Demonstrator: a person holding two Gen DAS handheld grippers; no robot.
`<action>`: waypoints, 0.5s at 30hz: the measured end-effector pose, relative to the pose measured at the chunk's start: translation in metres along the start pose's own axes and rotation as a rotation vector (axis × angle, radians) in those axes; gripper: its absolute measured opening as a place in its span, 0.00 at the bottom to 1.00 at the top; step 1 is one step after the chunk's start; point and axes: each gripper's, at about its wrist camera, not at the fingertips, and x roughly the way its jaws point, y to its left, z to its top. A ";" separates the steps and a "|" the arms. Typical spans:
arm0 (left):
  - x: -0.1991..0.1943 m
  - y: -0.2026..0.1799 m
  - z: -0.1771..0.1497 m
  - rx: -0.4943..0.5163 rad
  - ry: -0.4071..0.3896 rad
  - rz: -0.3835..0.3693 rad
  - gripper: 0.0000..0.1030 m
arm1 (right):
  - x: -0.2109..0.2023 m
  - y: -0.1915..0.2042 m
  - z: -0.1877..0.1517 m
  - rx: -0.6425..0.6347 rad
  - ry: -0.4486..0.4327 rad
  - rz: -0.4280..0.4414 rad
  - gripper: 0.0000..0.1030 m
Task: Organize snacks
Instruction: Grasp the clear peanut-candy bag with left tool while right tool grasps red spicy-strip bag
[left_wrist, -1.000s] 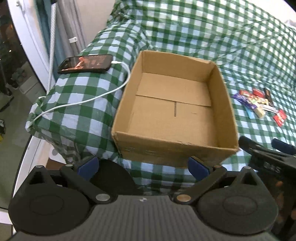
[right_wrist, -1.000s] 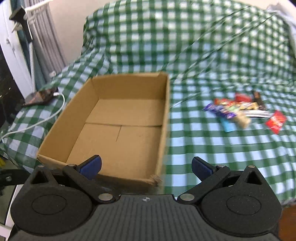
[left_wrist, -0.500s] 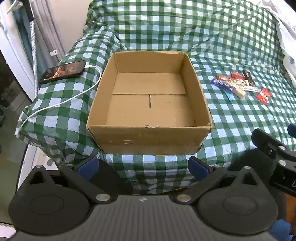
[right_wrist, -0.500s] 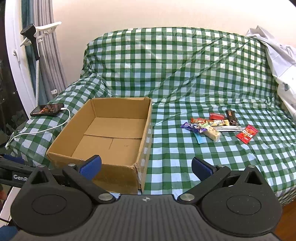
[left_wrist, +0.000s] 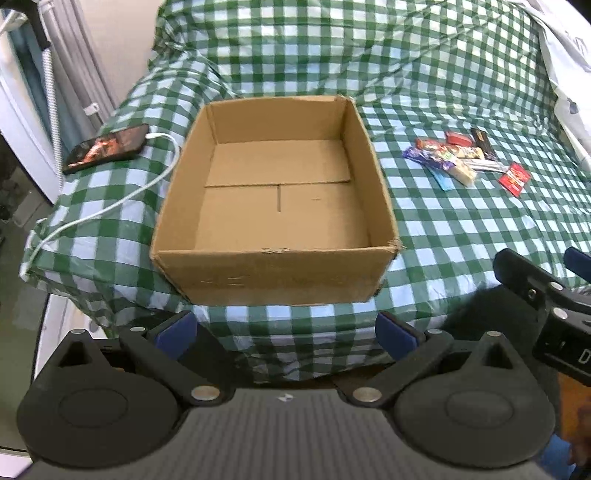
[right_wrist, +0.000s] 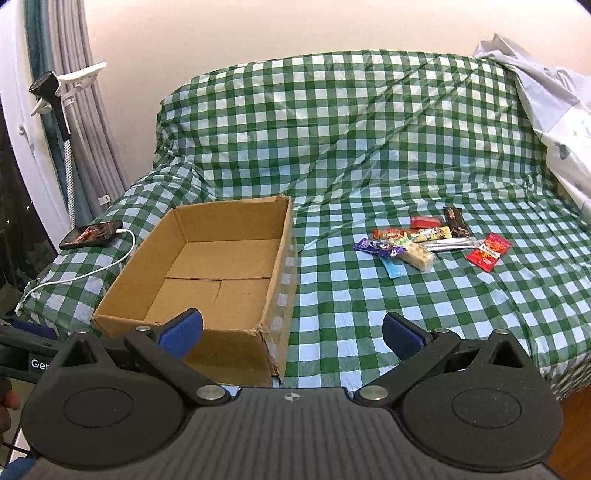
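An open, empty cardboard box (left_wrist: 275, 280) (right_wrist: 192, 280) sits on a sofa covered in green checked cloth (left_wrist: 461, 229) (right_wrist: 369, 295). A small pile of wrapped snack bars (left_wrist: 458, 157) (right_wrist: 417, 242) lies on the cloth to the right of the box, with a red packet (left_wrist: 514, 178) (right_wrist: 488, 252) at its right end. My left gripper (left_wrist: 286, 330) is open and empty, just in front of the box's near wall. My right gripper (right_wrist: 291, 332) is open and empty, at the box's near right corner, well short of the snacks.
A phone (left_wrist: 107, 148) (right_wrist: 91, 234) with a white charging cable (left_wrist: 122, 199) lies on the sofa arm left of the box. Curtains (right_wrist: 85, 122) and a clip stand (right_wrist: 55, 96) are at far left. A pale cloth (right_wrist: 554, 122) drapes over the sofa's right end.
Both grippers pulled back and rose, so the views turned from close on the box to the whole sofa. The left view swung right. The box and snacks stayed put.
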 end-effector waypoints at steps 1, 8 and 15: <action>0.002 -0.003 0.002 0.002 0.008 -0.009 1.00 | 0.000 -0.003 0.000 0.007 0.001 0.000 1.00; 0.015 -0.041 0.023 0.093 0.039 -0.079 1.00 | 0.004 -0.039 0.008 0.079 -0.008 -0.051 1.00; 0.039 -0.084 0.064 0.147 0.031 -0.115 1.00 | 0.025 -0.117 0.015 0.248 0.004 -0.206 1.00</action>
